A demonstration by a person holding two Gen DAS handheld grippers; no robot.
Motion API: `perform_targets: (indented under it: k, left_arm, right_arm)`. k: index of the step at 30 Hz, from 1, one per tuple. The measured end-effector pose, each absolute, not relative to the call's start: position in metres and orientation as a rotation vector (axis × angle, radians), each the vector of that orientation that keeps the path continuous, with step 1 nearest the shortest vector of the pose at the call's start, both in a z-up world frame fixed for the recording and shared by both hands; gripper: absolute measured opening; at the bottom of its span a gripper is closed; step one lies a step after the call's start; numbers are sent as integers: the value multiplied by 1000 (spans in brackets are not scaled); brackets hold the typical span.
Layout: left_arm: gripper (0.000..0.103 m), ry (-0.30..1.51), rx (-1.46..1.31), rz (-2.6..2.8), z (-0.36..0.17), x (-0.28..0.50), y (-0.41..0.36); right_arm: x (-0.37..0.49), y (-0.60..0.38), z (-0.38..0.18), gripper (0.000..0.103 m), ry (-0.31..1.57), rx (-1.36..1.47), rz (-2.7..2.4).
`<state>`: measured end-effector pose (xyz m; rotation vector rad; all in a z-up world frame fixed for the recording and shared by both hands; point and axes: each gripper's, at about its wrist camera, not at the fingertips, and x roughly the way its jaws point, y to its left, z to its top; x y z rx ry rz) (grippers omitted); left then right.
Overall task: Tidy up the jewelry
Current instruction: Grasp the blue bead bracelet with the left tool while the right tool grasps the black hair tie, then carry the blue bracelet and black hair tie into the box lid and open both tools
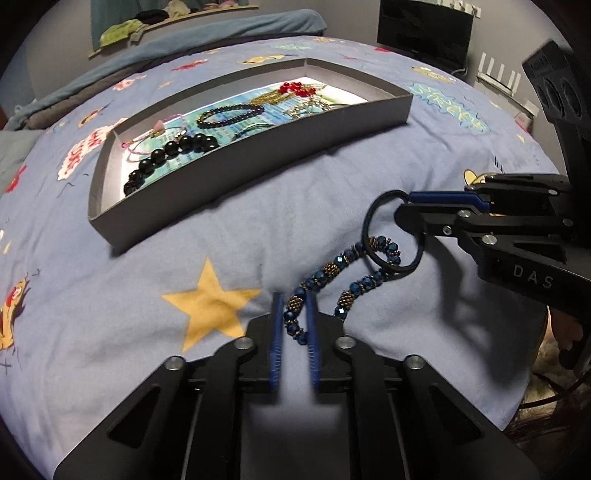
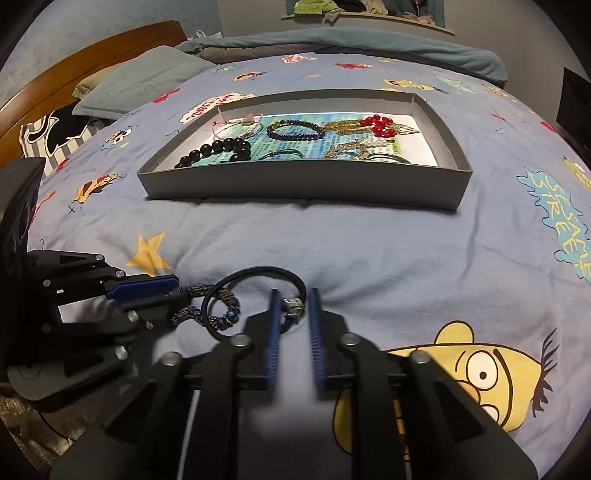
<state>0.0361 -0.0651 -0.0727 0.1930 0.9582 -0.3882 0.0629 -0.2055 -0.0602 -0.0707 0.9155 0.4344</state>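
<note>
A blue and gold beaded bracelet (image 1: 341, 275) lies on the bedspread, linked through a black cord bracelet (image 1: 373, 229). My left gripper (image 1: 294, 301) has its blue pads on either side of one end of the beaded bracelet, shut on it. My right gripper (image 2: 293, 295) is closed around the metal clasp of the black cord bracelet (image 2: 258, 275); it also shows in the left wrist view (image 1: 406, 205). A grey cardboard tray (image 1: 258, 162) beyond holds black bead strings, a dark bead bracelet (image 2: 293, 130), red beads (image 2: 378, 123), gold chains and a pink cord.
The tray (image 2: 306, 184) sits mid-bed on a blue Sesame Street cover. A yellow star print (image 1: 210, 302) is left of my left gripper. Pillows and a wooden headboard (image 2: 74, 74) are at far left, a dark monitor (image 1: 424, 33) behind.
</note>
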Motion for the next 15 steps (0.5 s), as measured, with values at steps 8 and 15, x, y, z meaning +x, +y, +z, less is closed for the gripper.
perform_targets:
  k: [8,15]
  left_arm:
    - [8,914,171,-414,-59,29,-59]
    - [8,820,146,-435,-25,20,-52]
  right_arm:
    - [56,-213,-48,13,871,-58,442]
    - [53,-229,-30,13,822,-29,417]
